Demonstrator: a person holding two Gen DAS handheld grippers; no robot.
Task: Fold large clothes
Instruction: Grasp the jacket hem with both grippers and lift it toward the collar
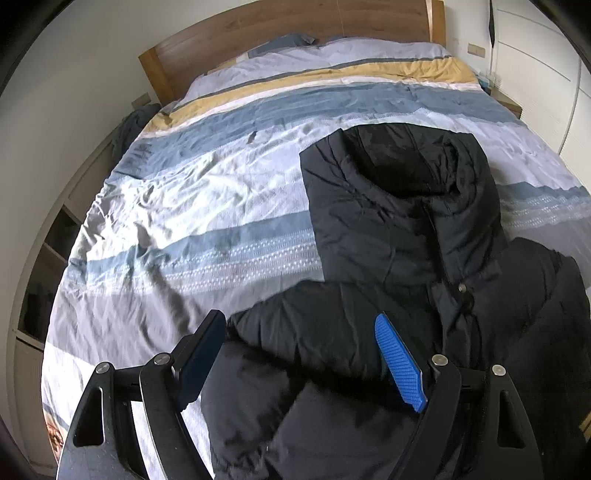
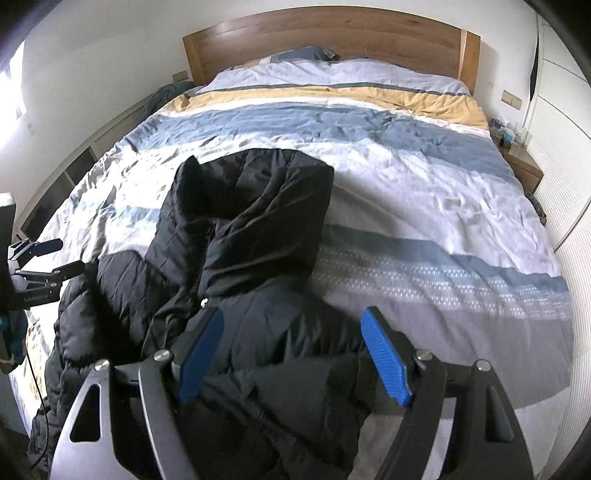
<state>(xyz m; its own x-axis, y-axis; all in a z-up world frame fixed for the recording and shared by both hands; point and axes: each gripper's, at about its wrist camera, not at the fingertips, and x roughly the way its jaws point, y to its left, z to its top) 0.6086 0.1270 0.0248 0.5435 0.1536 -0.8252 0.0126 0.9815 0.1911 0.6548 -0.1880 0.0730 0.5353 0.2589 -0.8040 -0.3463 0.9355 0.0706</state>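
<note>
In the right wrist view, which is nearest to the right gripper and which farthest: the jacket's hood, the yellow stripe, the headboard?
From the right gripper, which is open over the black jacket:
1. Hood, just ahead, slightly left.
2. Yellow stripe, across the far part of the bed.
3. Headboard, at the very back against the wall.

1 jacket [image 1: 399, 229], 1 bed [image 1: 221, 192], 2 claws [image 1: 301, 354]

Wood-headboard bed [image 2: 325, 33], striped duvet [image 2: 406, 206] spread over it, black puffer jacket [image 2: 243, 221] lying on top
</note>
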